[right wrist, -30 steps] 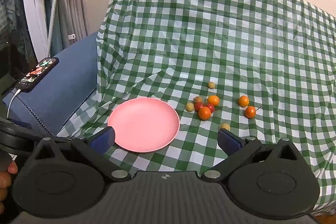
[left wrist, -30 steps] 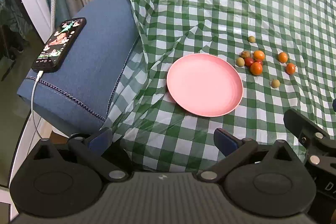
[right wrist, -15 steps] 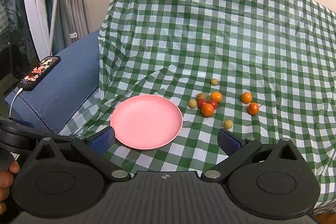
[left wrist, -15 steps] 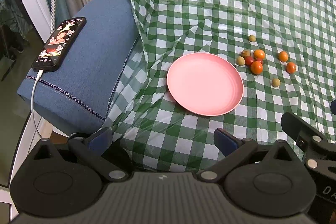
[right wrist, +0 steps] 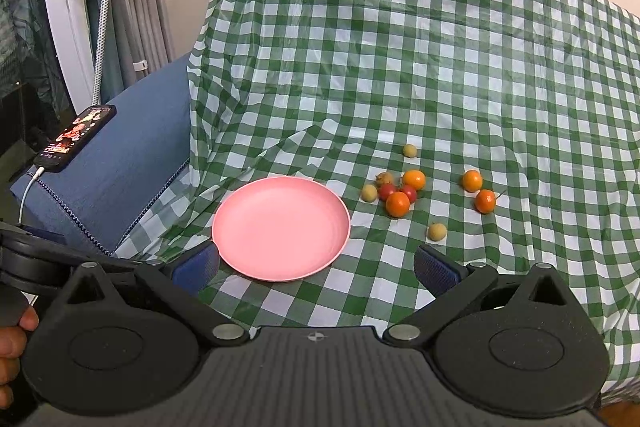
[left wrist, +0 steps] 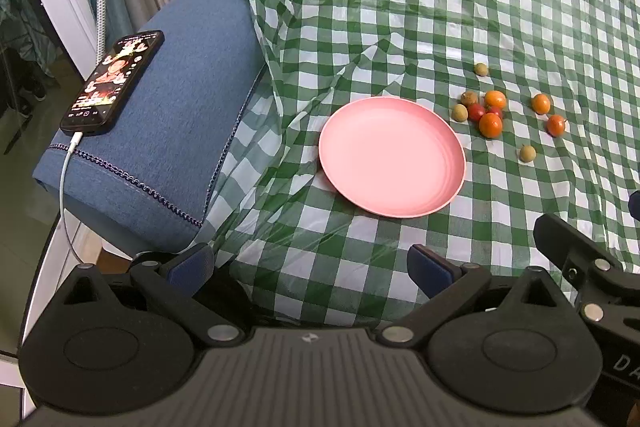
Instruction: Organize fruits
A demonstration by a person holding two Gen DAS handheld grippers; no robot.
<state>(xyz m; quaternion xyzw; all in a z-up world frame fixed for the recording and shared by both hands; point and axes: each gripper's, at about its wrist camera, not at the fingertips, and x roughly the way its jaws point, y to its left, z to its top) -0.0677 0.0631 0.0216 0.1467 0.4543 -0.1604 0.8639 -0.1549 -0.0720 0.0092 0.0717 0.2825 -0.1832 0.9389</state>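
My pink plate (left wrist: 392, 157) lies flat on the green-checked cloth (left wrist: 420, 7) that covers the desk, and it holds nothing. All the fruits lie on the cloth beyond the plate's far right rim: a tight cluster (right wrist: 394, 191) of two orange fruits, two small red ones and two yellowish ones sits just beside the rim; a pair of orange fruits (right wrist: 479, 191) lies farther from the plate, on the far side of that cluster; one yellowish fruit (right wrist: 409, 150) lies alone behind the cluster, and another yellowish fruit (right wrist: 437, 231) lies alone nearer to me, off the plate's right edge. My left gripper (left wrist: 310, 263) hovers short of the plate's near rim with its blue-padded fingers (left wrist: 430, 267) spread wide and holding nothing; the fruits are well apart from it, past the plate. My right gripper (right wrist: 316, 265) also hangs with its fingers (right wrist: 436, 271) spread and empty, the plate's near rim lying between them and the nearest yellowish fruit just beyond the right-hand finger. Left of the plate, a blue cushion (left wrist: 172, 131) carries a phone (left wrist: 114, 81) with its screen lit and a white cable (left wrist: 64, 187) plugged in; the writing on the screen is too small to read. On the part of the right gripper seen at the left camera's edge, the letter "D" is legible.
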